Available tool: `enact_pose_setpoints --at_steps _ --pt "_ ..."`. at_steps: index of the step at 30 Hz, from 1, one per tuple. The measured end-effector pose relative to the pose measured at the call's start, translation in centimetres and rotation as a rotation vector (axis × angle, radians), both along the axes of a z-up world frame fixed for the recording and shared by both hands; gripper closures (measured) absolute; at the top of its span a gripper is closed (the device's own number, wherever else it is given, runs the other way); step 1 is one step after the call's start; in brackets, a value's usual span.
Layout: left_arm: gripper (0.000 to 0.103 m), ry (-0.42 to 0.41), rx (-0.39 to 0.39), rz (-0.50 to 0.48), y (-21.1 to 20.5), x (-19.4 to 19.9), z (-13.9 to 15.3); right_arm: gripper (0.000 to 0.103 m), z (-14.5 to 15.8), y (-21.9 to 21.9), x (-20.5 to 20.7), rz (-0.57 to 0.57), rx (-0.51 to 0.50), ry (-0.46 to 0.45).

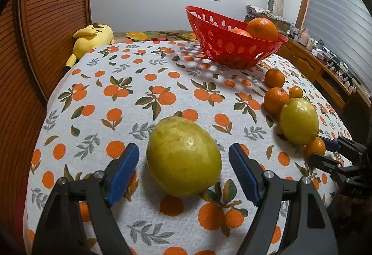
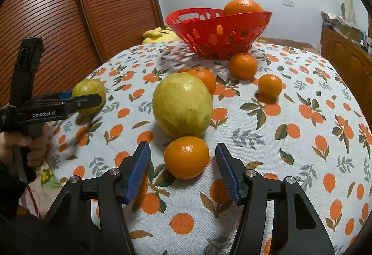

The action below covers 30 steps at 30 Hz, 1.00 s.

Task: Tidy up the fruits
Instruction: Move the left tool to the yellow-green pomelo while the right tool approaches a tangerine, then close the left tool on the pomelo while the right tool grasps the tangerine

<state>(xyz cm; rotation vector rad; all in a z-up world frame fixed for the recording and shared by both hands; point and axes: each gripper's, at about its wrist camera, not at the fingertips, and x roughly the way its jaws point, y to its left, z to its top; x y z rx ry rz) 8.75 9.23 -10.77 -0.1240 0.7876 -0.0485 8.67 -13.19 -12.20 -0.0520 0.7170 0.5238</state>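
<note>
My left gripper (image 1: pixel 183 155) is open around a large yellow-green fruit (image 1: pixel 183 157) on the tablecloth, with a small gap at each blue pad. From the right wrist view that left gripper (image 2: pixel 87 95) straddles the same fruit (image 2: pixel 89 87). My right gripper (image 2: pixel 183 148) is open around a small orange (image 2: pixel 187 157), pads clear of it; a second yellow-green fruit (image 2: pixel 182 105) lies just behind. Three more oranges (image 2: pixel 243 65) lie loose farther back. The red perforated basket (image 2: pixel 218 31) at the far side holds oranges (image 2: pixel 243 7).
The table wears a cloth (image 1: pixel 139 97) printed with oranges. A yellow plush toy (image 1: pixel 93 37) lies at its far left edge. Slatted wooden doors (image 1: pixel 46 22) stand left, a cluttered wooden cabinet (image 1: pixel 313 64) right. A person's hand (image 2: pixel 21 141) holds the left gripper.
</note>
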Motion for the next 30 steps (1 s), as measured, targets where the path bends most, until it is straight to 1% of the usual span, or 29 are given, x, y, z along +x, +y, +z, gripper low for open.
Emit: enact_pose_setpoints --at_steps 2,3,5,6,7,12,17,18,24,30 --pt "0.023 -0.001 -0.001 0.002 0.00 0.00 0.04 0.052 -0.08 0.00 0.03 -0.001 -0.003 0.001" --pt "0.023 -0.001 -0.003 0.003 0.02 0.00 0.04 0.057 -0.12 0.03 0.04 0.000 -0.006 0.001" --pt "0.023 -0.003 -0.006 0.004 0.04 0.03 0.07 0.060 -0.19 0.02 0.00 0.000 -0.010 0.001" --pt "0.023 -0.005 -0.007 0.004 0.04 0.05 0.10 0.064 -0.18 0.00 -0.02 -0.002 -0.013 -0.003" --pt "0.023 -0.006 -0.008 0.004 0.05 0.11 0.13 0.066 -0.18 0.02 -0.02 -0.001 -0.012 -0.004" --pt "0.024 -0.005 -0.017 0.004 0.11 0.24 0.19 0.066 -0.22 -0.06 -0.01 0.001 -0.008 -0.003" --pt "0.038 -0.002 -0.024 0.001 0.06 0.29 0.03 0.066 -0.21 -0.12 -0.07 0.006 -0.006 -0.003" --pt "0.044 -0.004 -0.018 0.008 0.04 0.26 0.02 0.066 -0.19 -0.11 -0.09 0.004 -0.006 -0.003" --pt "0.044 0.001 -0.036 0.016 0.26 0.19 0.03 0.067 -0.08 -0.19 -0.19 0.007 -0.003 -0.006" --pt "0.044 -0.002 -0.040 0.003 -0.25 0.01 0.12 0.067 0.07 -0.21 -0.32 0.006 0.000 -0.010"
